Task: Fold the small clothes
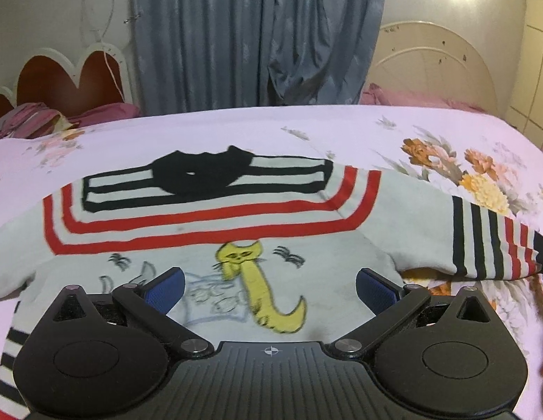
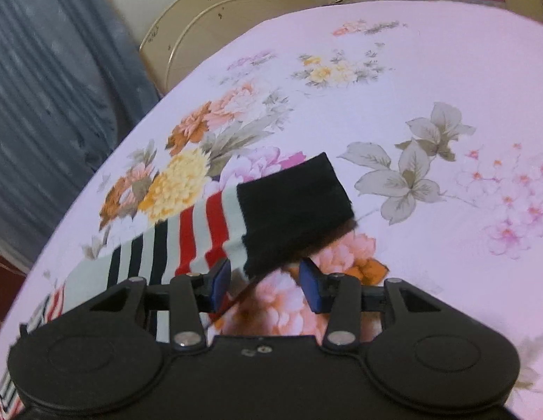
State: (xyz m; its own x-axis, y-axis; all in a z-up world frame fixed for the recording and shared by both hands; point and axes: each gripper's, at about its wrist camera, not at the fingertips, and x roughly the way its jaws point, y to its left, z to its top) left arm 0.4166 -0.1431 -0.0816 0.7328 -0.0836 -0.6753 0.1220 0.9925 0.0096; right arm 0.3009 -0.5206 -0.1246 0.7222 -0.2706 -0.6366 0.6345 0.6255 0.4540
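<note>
A small pale grey sweater (image 1: 306,241) lies flat on the floral bedsheet (image 1: 236,129), with red and black stripes, a black collar (image 1: 205,171) and a yellow cat print (image 1: 250,280). My left gripper (image 1: 269,288) is open and empty, hovering over the sweater's chest. The sweater's right sleeve (image 1: 481,241) stretches to the right. In the right wrist view its striped end with the black cuff (image 2: 292,206) lies just ahead of my right gripper (image 2: 266,285). The jaws are open around the cuff's near edge, not closed on it.
The bed is covered by a pale pink floral sheet (image 2: 446,105). A blue curtain (image 1: 254,35) hangs behind it. A red heart-shaped headboard (image 1: 71,80) stands at the far left, a cream headboard (image 1: 432,66) at the far right. Pink bedding (image 1: 36,119) lies at the back left.
</note>
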